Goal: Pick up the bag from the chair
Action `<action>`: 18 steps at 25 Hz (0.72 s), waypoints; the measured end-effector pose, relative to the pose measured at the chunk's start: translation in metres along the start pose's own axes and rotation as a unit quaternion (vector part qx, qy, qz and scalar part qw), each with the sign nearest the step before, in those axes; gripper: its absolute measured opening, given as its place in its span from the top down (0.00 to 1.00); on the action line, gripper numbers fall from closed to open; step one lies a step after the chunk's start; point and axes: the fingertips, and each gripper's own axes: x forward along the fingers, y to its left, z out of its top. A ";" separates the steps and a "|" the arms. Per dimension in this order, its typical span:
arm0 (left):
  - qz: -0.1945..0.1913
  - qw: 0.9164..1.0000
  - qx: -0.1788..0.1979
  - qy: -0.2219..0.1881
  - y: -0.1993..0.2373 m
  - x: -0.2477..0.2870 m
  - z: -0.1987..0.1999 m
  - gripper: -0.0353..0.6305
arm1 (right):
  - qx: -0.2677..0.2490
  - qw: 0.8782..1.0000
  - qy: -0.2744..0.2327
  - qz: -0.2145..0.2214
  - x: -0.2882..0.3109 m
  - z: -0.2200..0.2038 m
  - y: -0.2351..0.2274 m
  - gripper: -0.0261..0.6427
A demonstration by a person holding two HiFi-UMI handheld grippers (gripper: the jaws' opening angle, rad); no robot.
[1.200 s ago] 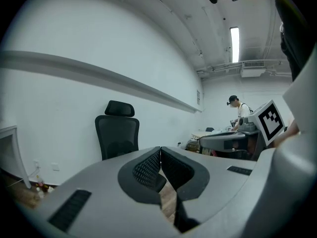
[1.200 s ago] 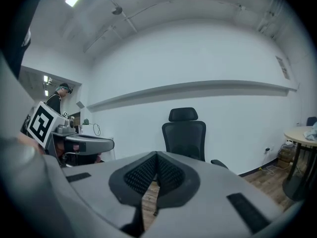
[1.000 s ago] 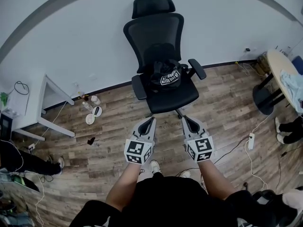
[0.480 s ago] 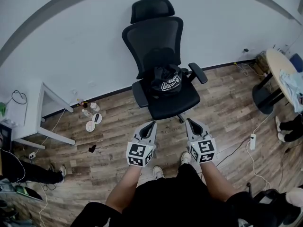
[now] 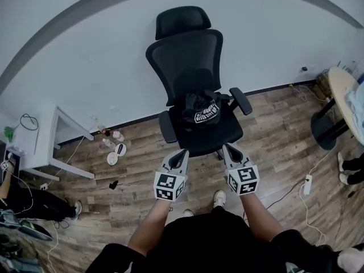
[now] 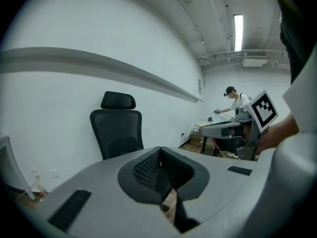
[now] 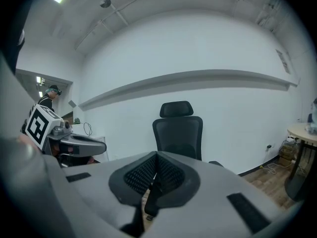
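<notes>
White wall (image 5: pixel 85 67) far; wood-plank floor (image 5: pixel 273 135) below it, running near.
Black mesh office chair (image 5: pixel 190 56) at centre, back to the wall, headrest up, seat facing near, both armrests out.
White counter (image 5: pixel 45 135) far left against the wall. Round counter (image 5: pixel 341 90) at right edge, pale cloth (image 5: pixel 358 107) on it.
Black bag (image 5: pixel 201 108) with white lettering: slumped on the chair seat, at its rear, against the backrest, between the armrests.
Left hand-held gripper (image 5: pixel 182 152) and right hand-held gripper (image 5: pixel 227 148) side by side, tips aimed at the chair, at the seat's front edge in the head view, apart from the bag. Jaws of each closed tight, ribbed pads together, nothing between.
Bottles and dishes (image 5: pixel 114 147) on the floor by the wall, left of the chair.
White power strip (image 5: pixel 308 183) on the floor, near right.
</notes>
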 end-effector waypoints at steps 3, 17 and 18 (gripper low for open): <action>0.010 1.000 0.005 0.009 -0.006 0.025 0.003 0.91 | 0.005 1.000 0.005 0.016 0.012 -0.002 -0.022 0.93; 0.024 0.999 0.016 0.027 -0.043 0.113 0.026 0.91 | 0.020 0.996 0.014 0.088 0.052 0.005 -0.085 0.93; 0.026 0.999 0.012 0.027 -0.041 0.116 0.026 0.91 | 0.021 0.996 0.016 0.089 0.054 0.003 -0.087 0.93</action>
